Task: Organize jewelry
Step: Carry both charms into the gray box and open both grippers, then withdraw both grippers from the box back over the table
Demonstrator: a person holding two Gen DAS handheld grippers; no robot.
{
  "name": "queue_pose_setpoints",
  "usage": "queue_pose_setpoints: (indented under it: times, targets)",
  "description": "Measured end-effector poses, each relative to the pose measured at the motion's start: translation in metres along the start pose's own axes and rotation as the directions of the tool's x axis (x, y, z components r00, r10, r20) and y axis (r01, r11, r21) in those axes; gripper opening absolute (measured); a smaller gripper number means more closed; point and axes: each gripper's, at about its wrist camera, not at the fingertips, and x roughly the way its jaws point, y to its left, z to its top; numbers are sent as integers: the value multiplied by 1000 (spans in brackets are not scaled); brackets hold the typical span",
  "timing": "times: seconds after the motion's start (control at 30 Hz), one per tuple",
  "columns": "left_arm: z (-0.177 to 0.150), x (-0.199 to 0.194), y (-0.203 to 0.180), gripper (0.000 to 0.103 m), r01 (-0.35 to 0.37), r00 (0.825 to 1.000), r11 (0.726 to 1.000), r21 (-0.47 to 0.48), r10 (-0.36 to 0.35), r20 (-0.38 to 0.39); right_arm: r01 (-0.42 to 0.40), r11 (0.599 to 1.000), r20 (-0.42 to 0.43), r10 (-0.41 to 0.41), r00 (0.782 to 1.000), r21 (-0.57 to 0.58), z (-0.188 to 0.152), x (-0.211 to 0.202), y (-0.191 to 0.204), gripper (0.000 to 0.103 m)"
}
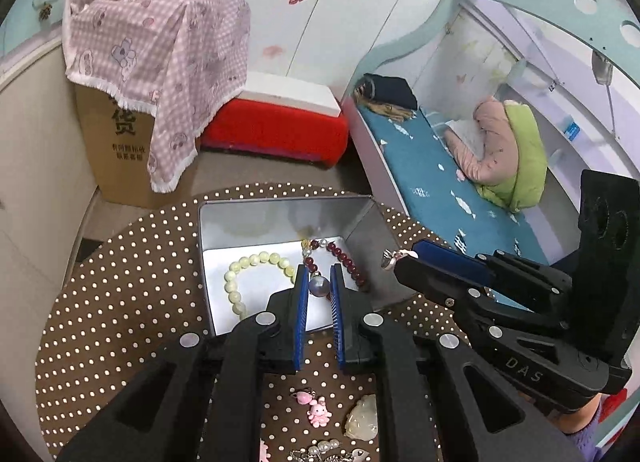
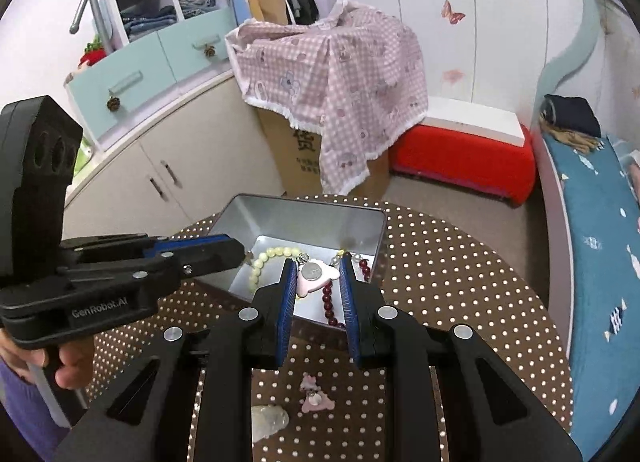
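Left gripper (image 1: 319, 285) clamped on a grey pearl bead (image 1: 319, 286), right gripper (image 2: 316, 277) clamped on a pink charm (image 2: 313, 278), both held over the open metal tin (image 1: 280, 213), with a yellow-green bracelet (image 1: 244, 282) lying inside at nine o'clock.

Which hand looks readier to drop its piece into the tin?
Probably left: the left gripper holds a grey pearl over the middle of the tin, while the right gripper holds a pink charm nearer its rim.
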Motion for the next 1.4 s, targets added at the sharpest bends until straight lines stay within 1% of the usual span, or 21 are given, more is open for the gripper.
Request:
queue_pose_setpoints:
  times: [0.2,0.27,0.3,0.33,0.37,0.43,0.6,0.67,0.77,0.8,0.83,0.87,0.9,0.93,0.97,1.03,1.13,1.23,1.33,1.4]
  targets:
    - [-2,8,4,10,-6,1000,1000,-17,6,-21,0,1000,-20,0,1000,11,-2,13,-2,22]
    - [-2,9,4,11,5,1000,1000,-16,-6,-28,-2,1000,-22,3,1000,12,-3,14,-3,22]
    - [-2,9,3,16,-2,1000,1000,-10,2,-31,-3,1000,-24,3,1000,12,-3,15,-3,22]
    - [-2,9,3,24,-13,999,1000,-11,12,-30,-3,1000,-25,4,1000,11,-3,16,-2,22]
    - [-3,8,4,26,-16,1000,1000,-18,16,-24,-3,1000,-26,4,1000,11,-3,16,-2,22]
    - [-2,7,3,27,-7,1000,1000,-16,7,-25,-6,1000,-27,6,1000,13,-3,17,-1,22]
    - [-3,3,2,27,-11,1000,1000,-15,11,-18,-9,1000,-26,9,1000,18,-4,16,-2,23]
    - [-4,0,2,27,-12,1000,1000,-14,12,-14,-7,1000,-26,7,1000,19,-5,14,-2,24]
    - [-6,-7,2,27,-10,1000,1000,-26,10,-3,-4,1000,-9,4,1000,21,-5,6,-1,24]
    - [-7,-10,2,29,-11,1000,1000,-26,11,0,-1,1000,-5,1,1000,22,-6,4,-2,24]
    - [-8,-14,2,35,-16,1000,1000,-25,16,5,1,1000,0,-1,1000,22,-6,0,-1,27]
    - [-9,-17,2,40,-20,1000,999,-26,20,12,4,1000,11,-4,1000,19,-5,-5,0,32]
    - [-11,-25,1,46,-28,999,999,-26,29,31,10,1000,21,-10,1000,15,-6,-11,1,36]
    - [-12,-29,2,48,-30,999,999,-24,31,42,13,1000,29,-14,999,14,-6,-17,0,43]
    - [-14,-39,3,50,-33,998,999,-26,34,62,12,1000,40,-13,999,15,-6,-22,1,45]
    - [-17,-51,5,57,-43,995,998,-40,46,86,13,1000,52,-14,999,12,-7,-34,1,45]
    - [-28,-73,11,59,-72,990,997,-42,76,118,26,1000,73,-26,997,-3,-14,-51,5,47]
    - [-46,-89,15,59,-118,983,993,-25,120,136,36,999,80,-35,996,-10,-27,-65,8,49]
    - [-65,-94,20,59,-154,980,988,-14,155,123,54,998,68,-53,996,-18,-44,-71,11,49]
    - [-81,-93,25,59,-180,978,984,5,179,104,52,998,47,-52,998,-16,-57,-71,12,49]
